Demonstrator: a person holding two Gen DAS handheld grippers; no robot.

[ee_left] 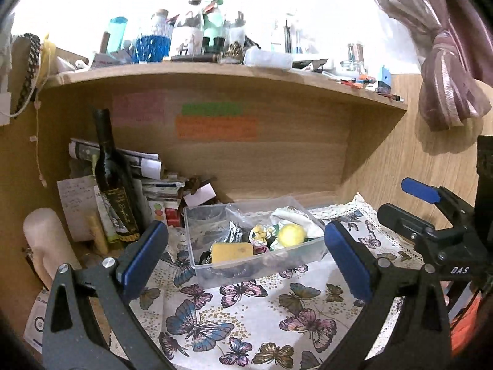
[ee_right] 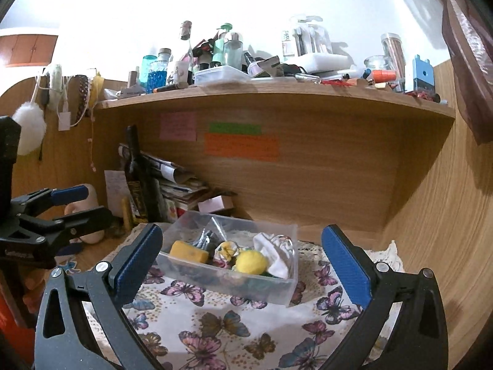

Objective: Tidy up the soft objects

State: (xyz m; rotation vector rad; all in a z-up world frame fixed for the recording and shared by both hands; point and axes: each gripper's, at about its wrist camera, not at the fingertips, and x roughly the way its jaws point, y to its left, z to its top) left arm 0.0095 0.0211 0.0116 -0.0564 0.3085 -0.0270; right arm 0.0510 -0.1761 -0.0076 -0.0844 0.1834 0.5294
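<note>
Soft things already sit in the clear box [ee_right: 228, 265] on the butterfly cloth [ee_right: 215, 333]: a yellow sponge [ee_right: 188, 251], a yellow ball [ee_right: 251, 262], a white cloth [ee_right: 274, 257]. The left gripper [ee_left: 246, 260] and right gripper [ee_right: 242, 263] are both spread wide, holding nothing. The job looks almost done, though dark bits underneath are hard to make out.

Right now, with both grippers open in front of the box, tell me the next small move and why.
Probably draw both back and stop. The yellow sponge, yellow ball and white cloth already lie inside the clear box; the left gripper and right gripper hold nothing, and no soft thing shows loose on the butterfly cloth.
</note>
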